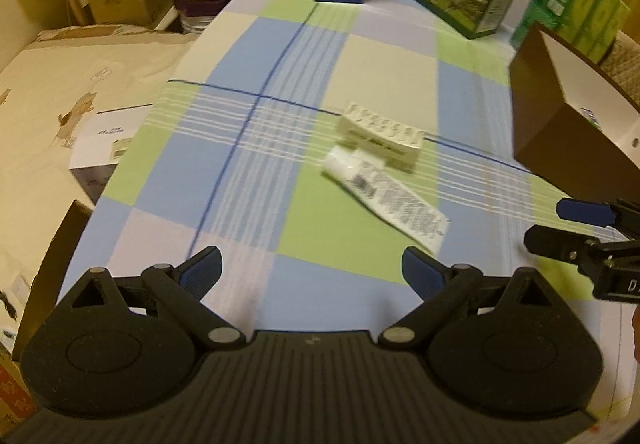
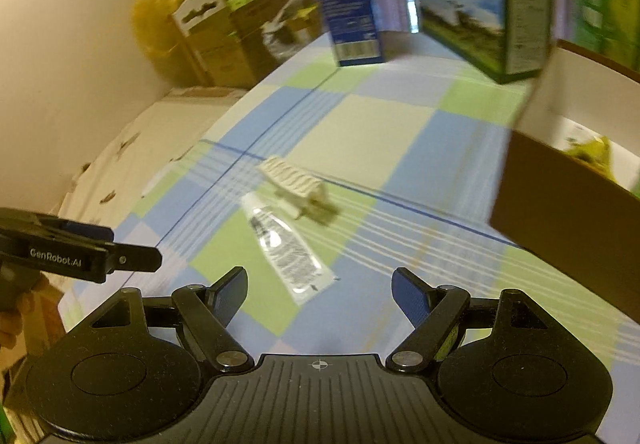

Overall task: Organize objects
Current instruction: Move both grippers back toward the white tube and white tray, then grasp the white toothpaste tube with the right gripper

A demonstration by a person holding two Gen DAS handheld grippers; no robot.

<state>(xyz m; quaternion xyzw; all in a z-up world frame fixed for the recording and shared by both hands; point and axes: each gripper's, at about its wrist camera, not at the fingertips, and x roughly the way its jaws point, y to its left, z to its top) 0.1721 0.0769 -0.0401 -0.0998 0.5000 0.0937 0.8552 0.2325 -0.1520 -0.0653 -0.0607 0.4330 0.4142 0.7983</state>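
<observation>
Step in hand: approach, judged from the layout. Left gripper and right gripper both hover with fingers spread apart, holding nothing. White squeeze tube with printed label lies flat on the blue-green checked tablecloth, its cap end touching the cream ribbed plastic clip-like item. Brown open cardboard box stands to the right, already holding something yellow-green. Next move likely requires lowering one gripper over the tube, closing across its width, then transferring to the box.
</observation>
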